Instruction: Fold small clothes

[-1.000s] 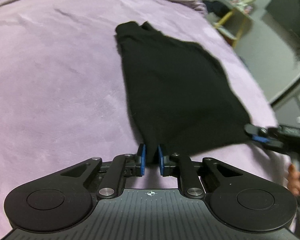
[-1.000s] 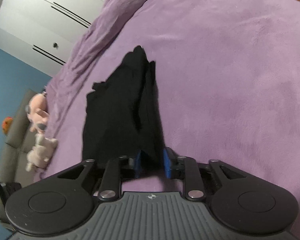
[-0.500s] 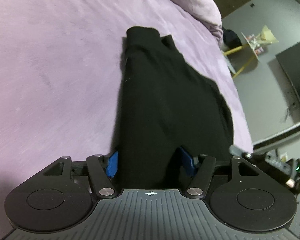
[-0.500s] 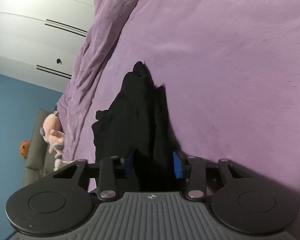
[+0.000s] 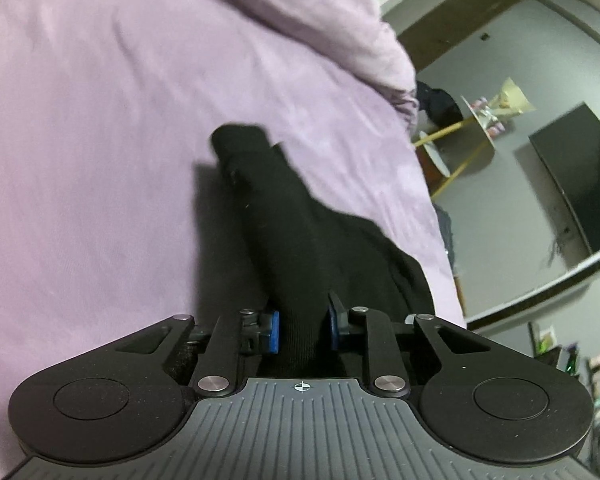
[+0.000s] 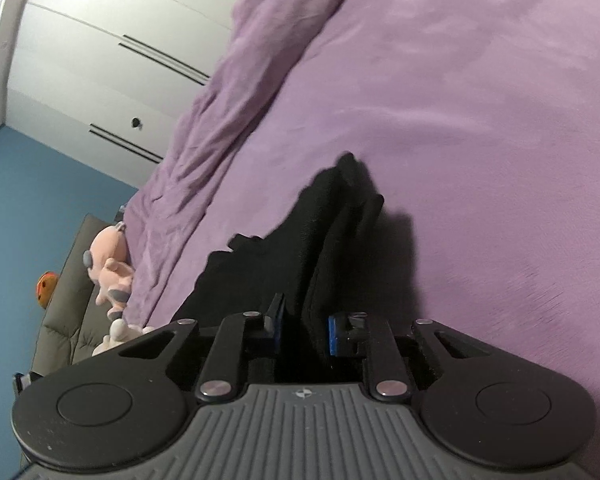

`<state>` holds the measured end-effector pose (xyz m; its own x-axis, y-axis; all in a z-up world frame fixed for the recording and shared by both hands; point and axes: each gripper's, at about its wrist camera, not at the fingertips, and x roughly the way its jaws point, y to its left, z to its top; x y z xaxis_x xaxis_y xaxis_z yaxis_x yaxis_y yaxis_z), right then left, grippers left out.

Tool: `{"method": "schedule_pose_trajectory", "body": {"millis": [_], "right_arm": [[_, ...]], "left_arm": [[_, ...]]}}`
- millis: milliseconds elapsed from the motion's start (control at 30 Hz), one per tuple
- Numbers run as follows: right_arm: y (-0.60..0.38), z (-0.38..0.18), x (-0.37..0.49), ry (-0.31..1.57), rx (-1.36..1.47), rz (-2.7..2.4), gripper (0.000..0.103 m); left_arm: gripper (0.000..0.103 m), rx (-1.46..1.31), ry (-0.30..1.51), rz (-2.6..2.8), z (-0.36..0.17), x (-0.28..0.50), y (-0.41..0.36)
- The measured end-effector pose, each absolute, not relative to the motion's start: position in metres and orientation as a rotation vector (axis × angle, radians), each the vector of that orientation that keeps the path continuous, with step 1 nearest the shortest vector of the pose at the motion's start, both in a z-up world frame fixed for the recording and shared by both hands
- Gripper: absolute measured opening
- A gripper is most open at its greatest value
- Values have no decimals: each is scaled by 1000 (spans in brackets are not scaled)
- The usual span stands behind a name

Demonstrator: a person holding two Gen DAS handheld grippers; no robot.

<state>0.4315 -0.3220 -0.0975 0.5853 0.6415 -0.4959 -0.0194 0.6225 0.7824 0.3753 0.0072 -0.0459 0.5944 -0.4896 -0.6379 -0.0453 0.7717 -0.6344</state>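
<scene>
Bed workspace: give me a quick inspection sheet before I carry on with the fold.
Surface: purple blanket over the bed, bunched into a ridge along the far side.
Job's things: one black garment, near end raised off the blanket, far end resting on it.
Clutter: nothing seen on the bed.
Grippers: left gripper shut on the garment; right gripper shut on the garment too.
Cables: a wire hangs below the dark screen; none near the work.
Surroundings: white wardrobe, blue wall, pink stuffed toy on a grey couch; small yellow-legged side table.
</scene>
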Motion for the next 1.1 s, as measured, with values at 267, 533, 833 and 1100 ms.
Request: {"method": "schedule_pose_trajectory", "body": {"millis": [267,533,833,1100], "right_arm": [[-284,-74,393,909,793,512,18],[-239,-86,354,1012,843,539,18],[-232,-82,315,967,598,246,29],[-134,-75,341,925,408,377,25]], "left_arm": [[24,-581,887,-265,-6,322,40],[24,-557,945,-171,-3,275,85],[35,-416,1066,-3,-48,233,106],[48,-369,891,116,-33,249,101]]}}
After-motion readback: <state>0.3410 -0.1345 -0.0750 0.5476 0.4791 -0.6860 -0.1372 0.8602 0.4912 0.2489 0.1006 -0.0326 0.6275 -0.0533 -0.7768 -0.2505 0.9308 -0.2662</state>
